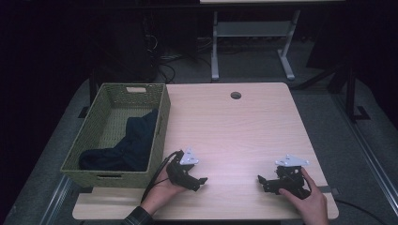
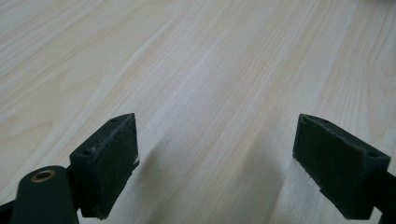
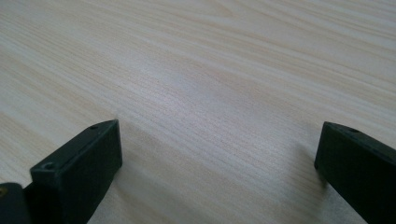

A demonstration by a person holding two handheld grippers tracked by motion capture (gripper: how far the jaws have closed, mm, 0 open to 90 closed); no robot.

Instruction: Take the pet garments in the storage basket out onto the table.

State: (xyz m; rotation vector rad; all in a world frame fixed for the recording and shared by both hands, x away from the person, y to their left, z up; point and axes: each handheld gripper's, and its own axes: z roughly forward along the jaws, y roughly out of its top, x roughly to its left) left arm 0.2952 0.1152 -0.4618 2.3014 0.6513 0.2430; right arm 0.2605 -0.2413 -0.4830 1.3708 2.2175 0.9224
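A green woven basket [image 1: 89, 140] stands at the table's left edge with a dark navy cloth [image 1: 129, 143] lying inside it. My left gripper [image 1: 201, 183] rests low on the wooden table [image 1: 234, 131] just right of the basket's near corner, open and empty. In the left gripper view its pads [image 2: 109, 163] stand wide apart over bare wood. My right gripper [image 1: 263, 183] sits near the front right of the table, pointing left, open and empty. Bare wood grain lies between its pads [image 3: 84, 168] in the right gripper view.
A round cable hole [image 1: 235, 95] sits near the table's far edge. Beyond the table are a white desk frame [image 1: 253, 37] and cables on a dark floor. A black cable [image 1: 157, 176] trails from the left gripper along the basket.
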